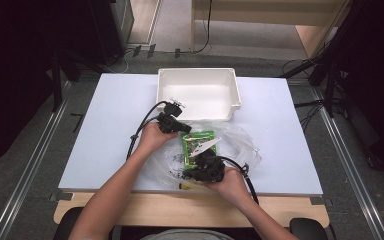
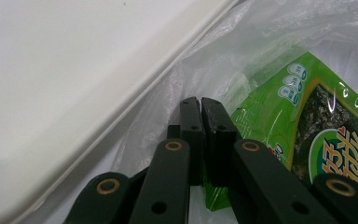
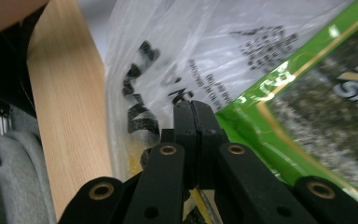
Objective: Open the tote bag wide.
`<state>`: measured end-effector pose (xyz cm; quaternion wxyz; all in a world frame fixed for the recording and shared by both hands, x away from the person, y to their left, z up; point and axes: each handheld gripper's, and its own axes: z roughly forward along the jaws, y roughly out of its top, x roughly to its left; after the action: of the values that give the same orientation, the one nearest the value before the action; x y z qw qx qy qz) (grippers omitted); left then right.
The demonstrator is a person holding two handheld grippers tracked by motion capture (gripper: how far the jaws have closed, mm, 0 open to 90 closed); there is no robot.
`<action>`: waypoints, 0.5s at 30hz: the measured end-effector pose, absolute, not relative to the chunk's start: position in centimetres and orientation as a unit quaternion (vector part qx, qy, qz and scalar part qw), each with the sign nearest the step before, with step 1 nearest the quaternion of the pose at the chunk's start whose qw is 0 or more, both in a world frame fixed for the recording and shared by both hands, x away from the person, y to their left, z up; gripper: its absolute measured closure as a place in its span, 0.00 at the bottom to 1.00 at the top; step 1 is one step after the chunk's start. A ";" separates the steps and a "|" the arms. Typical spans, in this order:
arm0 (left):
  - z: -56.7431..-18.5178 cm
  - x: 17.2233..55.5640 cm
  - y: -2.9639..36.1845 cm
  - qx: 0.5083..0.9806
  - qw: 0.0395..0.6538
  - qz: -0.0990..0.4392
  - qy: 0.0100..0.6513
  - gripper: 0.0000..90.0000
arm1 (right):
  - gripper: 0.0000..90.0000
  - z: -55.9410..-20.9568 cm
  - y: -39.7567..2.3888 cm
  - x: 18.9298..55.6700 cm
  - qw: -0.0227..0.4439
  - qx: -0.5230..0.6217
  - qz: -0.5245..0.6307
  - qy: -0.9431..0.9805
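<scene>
Between the two grippers lies the green snack packet [image 1: 198, 145], inside a clear plastic bag [image 1: 235, 145] on the pale table [image 1: 115, 135]. Its long axis runs roughly from one gripper to the other, away from the person toward the white tub [image 1: 198, 93].

The left gripper [image 1: 186, 127] sits at the packet's far end, close beside the tub's near wall. In the left gripper view its jaws are pressed together on a fold of the bag film [image 2: 200, 70], with the packet [image 2: 303, 126] lying just off to the right of the jaw tips.

The right gripper [image 1: 192, 172] sits at the near end, by the table's wooden edge [image 3: 65, 107]. Its jaws are also pressed together, nipping the printed film [image 3: 177, 60]; the packet [image 3: 307, 107] again lies to the right of the tips, slanting up and away from them.

So each hand seems to hold one end of the bag rather than the packet itself. I judge the next move turns on that line: with the bag gripped at both ends, the packet can only travel along its own length, and the left gripper is the nearer one to the tub.
</scene>
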<state>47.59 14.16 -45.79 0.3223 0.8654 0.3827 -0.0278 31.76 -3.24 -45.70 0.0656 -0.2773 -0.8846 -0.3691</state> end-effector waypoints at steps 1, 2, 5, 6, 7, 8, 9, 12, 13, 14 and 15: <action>-45.8 47.6 14.2 0.864 0.323 -0.028 0.384 0.99 | 1.00 -45.8 -3.2 31.6 0.066 -0.276 -0.366 -0.886; -45.8 47.7 14.1 0.864 0.324 -0.027 0.384 0.99 | 1.00 -46.0 -3.1 31.6 0.067 -0.273 -0.365 -0.888; -45.9 47.8 14.1 0.862 0.328 -0.023 0.386 0.99 | 1.00 -46.3 -2.8 31.3 0.071 -0.271 -0.362 -0.889; -45.9 47.8 14.1 0.861 0.329 -0.021 0.387 0.99 | 1.00 -46.4 -2.7 31.2 0.072 -0.269 -0.360 -0.890; -45.9 47.8 14.1 0.861 0.329 -0.019 0.387 0.99 | 1.00 -46.4 -2.6 31.0 0.074 -0.268 -0.358 -0.891; -45.9 47.9 14.1 0.861 0.329 -0.017 0.388 0.99 | 1.00 -46.5 -2.6 31.0 0.075 -0.264 -0.358 -0.892; -45.9 47.9 14.1 0.860 0.330 -0.015 0.389 0.99 | 1.00 -46.5 -2.5 30.9 0.077 -0.263 -0.358 -0.893; -45.9 47.9 14.1 0.860 0.330 -0.012 0.389 0.99 | 1.00 -46.7 -2.3 30.7 0.079 -0.257 -0.351 -0.897; -45.9 47.9 14.1 0.860 0.329 -0.012 0.390 0.99 | 1.00 -46.7 -2.3 30.7 0.079 -0.257 -0.351 -0.897; -45.8 47.9 14.1 0.861 0.328 -0.012 0.389 0.99 | 1.00 -46.7 -2.3 30.7 0.078 -0.259 -0.352 -0.896; -45.7 47.8 14.1 0.860 0.329 -0.015 0.390 0.98 | 1.00 -46.6 -2.4 30.8 0.078 -0.259 -0.354 -0.895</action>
<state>47.79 14.09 -45.72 0.3294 0.8596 0.3905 -0.0148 30.82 -2.39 -46.63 0.0776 -0.2585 -0.8954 -0.3542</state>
